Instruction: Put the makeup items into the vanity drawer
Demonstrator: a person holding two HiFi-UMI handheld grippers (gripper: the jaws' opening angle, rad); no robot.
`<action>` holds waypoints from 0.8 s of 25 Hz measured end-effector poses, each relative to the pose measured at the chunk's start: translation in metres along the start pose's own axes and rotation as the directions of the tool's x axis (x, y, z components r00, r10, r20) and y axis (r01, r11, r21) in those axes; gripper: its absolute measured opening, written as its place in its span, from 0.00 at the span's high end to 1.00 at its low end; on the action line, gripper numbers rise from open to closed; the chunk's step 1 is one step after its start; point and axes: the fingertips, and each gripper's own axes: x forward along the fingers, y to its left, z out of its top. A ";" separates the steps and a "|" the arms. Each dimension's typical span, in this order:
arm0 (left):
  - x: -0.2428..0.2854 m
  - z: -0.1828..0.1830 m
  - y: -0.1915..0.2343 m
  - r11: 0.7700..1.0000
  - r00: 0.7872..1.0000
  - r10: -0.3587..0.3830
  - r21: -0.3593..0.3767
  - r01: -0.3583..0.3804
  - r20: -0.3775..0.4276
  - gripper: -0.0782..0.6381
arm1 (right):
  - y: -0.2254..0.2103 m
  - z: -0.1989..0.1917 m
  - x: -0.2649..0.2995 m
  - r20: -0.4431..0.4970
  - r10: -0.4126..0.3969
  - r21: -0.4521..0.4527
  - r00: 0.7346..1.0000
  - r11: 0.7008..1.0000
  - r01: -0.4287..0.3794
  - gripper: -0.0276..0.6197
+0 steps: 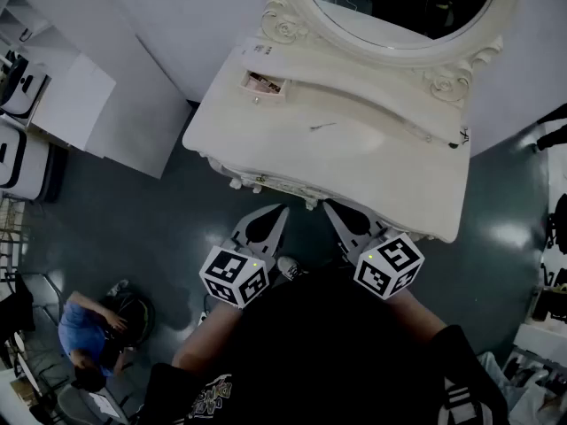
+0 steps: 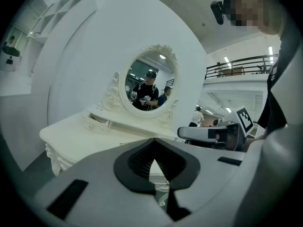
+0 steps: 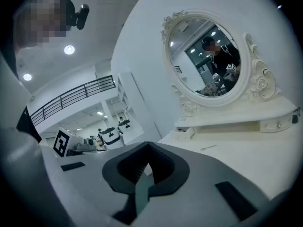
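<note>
The vanity drawer (image 1: 263,85) stood pulled open at the left foot of the mirror (image 1: 400,50), with something pinkish inside. A thin, pencil-like item (image 1: 322,126) lay on the desk (image 1: 390,180) in front of the mirror. The left gripper (image 1: 280,211) and right gripper (image 1: 331,207) were closed and empty, well short of the mirror. The slim item would likely be best pinched across its middle.

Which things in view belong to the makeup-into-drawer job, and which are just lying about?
Job: small open white drawer holding pinkish items; thin dark stick on the tabletop, maybe makeup; white carved vanity table; left gripper and right gripper, jaws shut, empty.
Lying about: oval ornate mirror; white cabinets; person in a blue top.
</note>
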 end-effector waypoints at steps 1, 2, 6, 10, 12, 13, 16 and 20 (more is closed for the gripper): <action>0.000 0.000 0.001 1.000 1.000 0.001 -0.001 -0.001 0.000 0.89 | 0.000 0.000 0.001 -0.001 0.001 0.000 1.000 1.000 -0.001 0.92; 0.000 0.000 0.001 1.000 1.000 0.002 -0.003 -0.002 0.001 0.89 | 0.000 0.000 0.001 -0.002 0.002 0.000 1.000 1.000 -0.002 0.92; -0.001 -0.001 0.003 1.000 1.000 0.002 -0.003 -0.002 0.000 0.89 | 0.001 -0.001 0.004 -0.007 0.005 -0.001 1.000 1.000 -0.005 0.92; -0.003 -0.002 0.004 1.000 1.000 0.005 -0.005 -0.005 -0.001 0.89 | 0.003 -0.002 0.007 -0.011 0.008 -0.001 1.000 1.000 -0.008 0.92; -0.004 -0.003 0.005 1.000 1.000 0.006 -0.006 -0.006 -0.001 0.89 | 0.003 -0.001 0.007 0.001 0.013 0.009 1.000 1.000 -0.013 0.92; -0.005 -0.003 0.005 1.000 1.000 0.006 -0.006 -0.006 0.000 0.89 | 0.004 0.000 0.007 0.010 0.018 0.014 1.000 1.000 -0.018 0.92; -0.006 -0.003 0.005 1.000 1.000 0.004 -0.005 -0.004 0.001 0.89 | 0.007 0.002 0.007 0.017 0.027 0.008 0.999 1.000 -0.027 0.92; -0.007 -0.004 0.005 1.000 1.000 0.001 -0.006 -0.001 -0.002 0.89 | 0.008 0.000 0.009 0.003 0.030 -0.003 1.000 1.000 -0.030 0.92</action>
